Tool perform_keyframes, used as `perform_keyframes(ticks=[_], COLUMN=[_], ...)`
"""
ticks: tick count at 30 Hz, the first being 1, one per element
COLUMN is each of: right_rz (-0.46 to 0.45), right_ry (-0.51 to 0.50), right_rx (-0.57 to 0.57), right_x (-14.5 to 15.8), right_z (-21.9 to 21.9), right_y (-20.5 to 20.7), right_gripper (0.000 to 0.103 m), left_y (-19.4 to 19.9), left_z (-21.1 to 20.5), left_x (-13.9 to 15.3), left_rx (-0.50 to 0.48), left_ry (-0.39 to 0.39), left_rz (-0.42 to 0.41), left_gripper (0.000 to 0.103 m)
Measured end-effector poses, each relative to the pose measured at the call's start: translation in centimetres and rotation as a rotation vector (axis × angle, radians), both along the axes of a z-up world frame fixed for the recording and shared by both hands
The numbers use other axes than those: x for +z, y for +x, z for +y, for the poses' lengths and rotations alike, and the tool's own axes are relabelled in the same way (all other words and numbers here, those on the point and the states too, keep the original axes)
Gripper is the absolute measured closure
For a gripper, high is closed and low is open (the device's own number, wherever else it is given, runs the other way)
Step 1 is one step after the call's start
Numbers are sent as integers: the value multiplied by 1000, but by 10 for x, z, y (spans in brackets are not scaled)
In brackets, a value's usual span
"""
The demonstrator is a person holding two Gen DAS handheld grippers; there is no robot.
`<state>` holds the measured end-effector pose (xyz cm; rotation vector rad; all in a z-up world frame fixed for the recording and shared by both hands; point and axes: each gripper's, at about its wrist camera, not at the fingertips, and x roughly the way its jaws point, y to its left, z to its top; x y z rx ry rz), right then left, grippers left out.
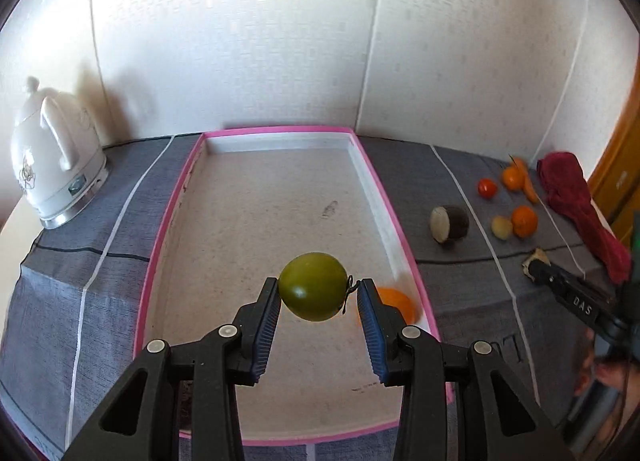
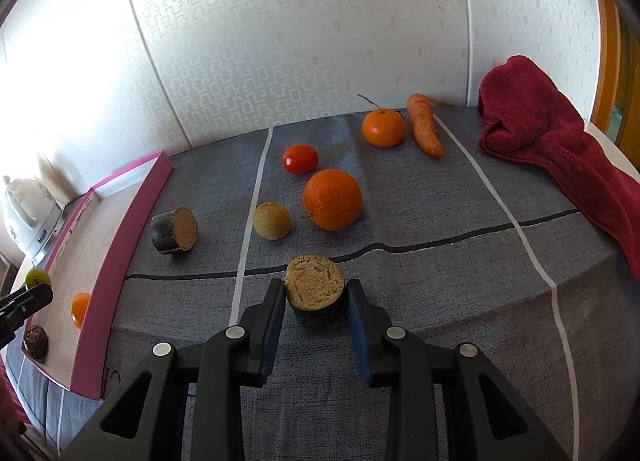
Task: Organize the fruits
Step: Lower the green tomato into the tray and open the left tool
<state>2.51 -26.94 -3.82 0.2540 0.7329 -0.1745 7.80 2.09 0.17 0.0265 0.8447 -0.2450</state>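
Observation:
My left gripper (image 1: 319,285) is shut on a round green fruit (image 1: 313,287) and holds it in the air over a pink-rimmed tray (image 1: 280,129). An orange (image 1: 396,303) lies in the tray by its right wall, partly hidden behind the right finger. My right gripper (image 2: 315,285) is shut on a dark-skinned cut piece with beige flesh (image 2: 315,289), low over the grey cloth. On the cloth beyond it lie a second cut piece (image 2: 175,229), a brownish round fruit (image 2: 272,220), a large orange (image 2: 332,199), a tomato (image 2: 300,159), a mandarin (image 2: 383,128) and a carrot (image 2: 425,125).
A white kettle (image 1: 52,165) stands at the back left of the table. A red towel (image 2: 560,149) lies crumpled at the right edge. The right wrist view shows the tray's tall pink side wall (image 2: 120,229) and a small dark round thing (image 2: 35,337) inside.

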Motion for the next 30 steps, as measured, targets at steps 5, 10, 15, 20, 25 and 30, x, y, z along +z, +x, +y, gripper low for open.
perform_keyframes(ticks=[5,10,15,20,25,30], right_rz=[-47,-88,-111,-106,-112,-122], right_ry=[7,18,31,49,58,55], right_rx=[-12,37,97,149,214,278], right_x=[5,16,22,21,23,25], right_z=[2,18,38,57,76,95], right_y=[-8,-11,-8,-3,-1,-2], right_gripper=[72,72,72,72,72,72], left_y=[2,8,14,9,2,-8], left_z=[6,16,29,39,54,75], left_x=[-3,-9,-19,-16,-10,-3], left_rx=[25,54,92,129,181,252], left_ry=[44,95,95,68,14,-47], left_rz=[-4,1,58,51,53,41], left_gripper=[63,62,59,31,24,14])
